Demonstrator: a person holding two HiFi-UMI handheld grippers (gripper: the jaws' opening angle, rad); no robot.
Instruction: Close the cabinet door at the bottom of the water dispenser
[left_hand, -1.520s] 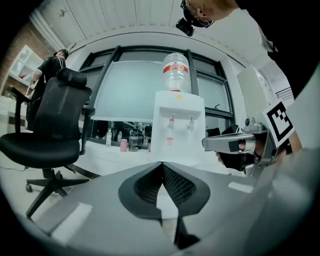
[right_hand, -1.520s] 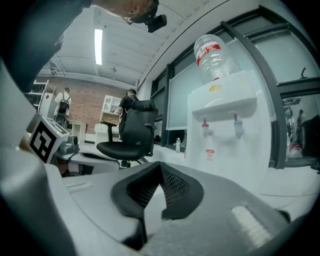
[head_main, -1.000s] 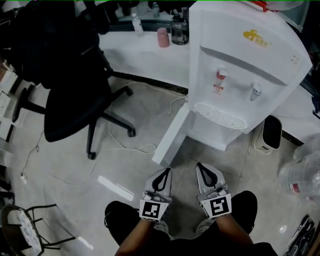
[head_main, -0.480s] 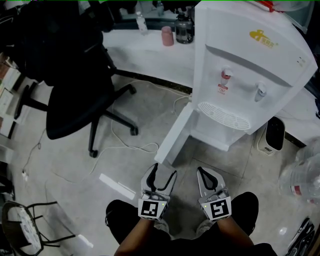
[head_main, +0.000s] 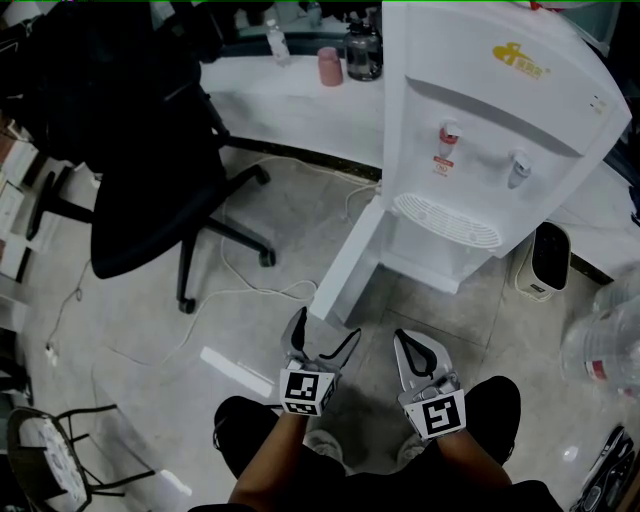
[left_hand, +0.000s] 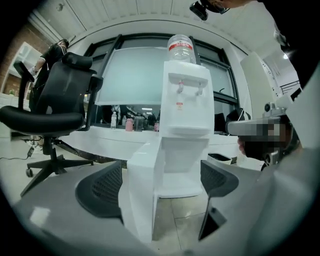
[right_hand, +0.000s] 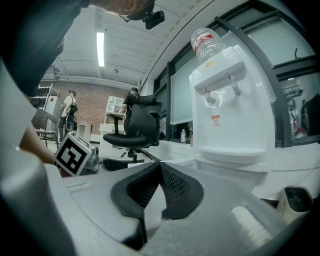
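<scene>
Spreading wide, the left gripper (head_main: 326, 331) has just been opening its jaws low in front of the water dispenser (head_main: 480, 110). The cabinet door (head_main: 345, 262), swung out from the dispenser's base, shows its free edge in the gap between the jaws with nothing pressed on it. Just beside it, the right gripper (head_main: 402, 340) is clenched on nothing and faces the dispenser's front, while a black office chair (head_main: 140, 200) stands well apart on the dispenser's door side.
</scene>
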